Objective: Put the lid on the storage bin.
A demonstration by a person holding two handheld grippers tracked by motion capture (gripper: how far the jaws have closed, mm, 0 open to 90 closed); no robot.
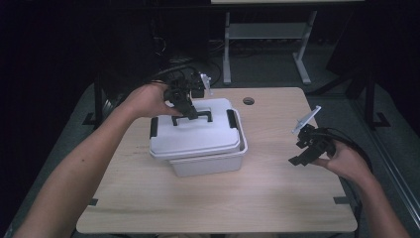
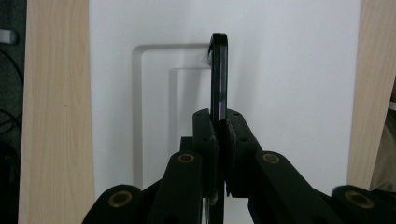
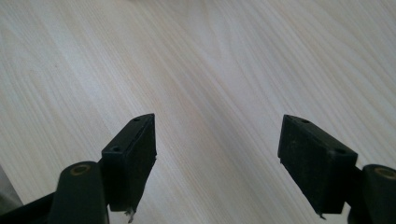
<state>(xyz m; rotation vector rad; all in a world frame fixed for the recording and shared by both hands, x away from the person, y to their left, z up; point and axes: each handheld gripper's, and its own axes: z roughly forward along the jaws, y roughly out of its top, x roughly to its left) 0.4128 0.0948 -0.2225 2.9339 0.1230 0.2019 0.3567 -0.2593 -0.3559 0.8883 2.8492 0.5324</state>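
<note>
A white plastic bin point(image 1: 208, 162) stands on the wooden table point(image 1: 223, 203), left of its middle. Its white lid point(image 1: 195, 133) sits shifted toward the left, so the bin's right rim shows. My left gripper point(image 1: 188, 114) reaches in from the far left and is shut on the lid's black handle point(image 1: 199, 117). In the left gripper view the handle point(image 2: 218, 74) stands edge-on above the lid point(image 2: 289, 70), pinched in the left gripper point(image 2: 220, 126). My right gripper point(image 1: 299, 157) hovers at the table's right side. It point(image 3: 217, 144) is open with bare wood point(image 3: 210, 56) between its pads.
Black latches point(image 1: 154, 126) point(image 1: 231, 119) sit at the lid's two ends. A round cable hole point(image 1: 248, 101) lies in the tabletop behind the bin. Black tape marks point(image 1: 92, 202) point(image 1: 340, 200) flank the front corners. A metal desk frame point(image 1: 227, 49) stands beyond the far edge.
</note>
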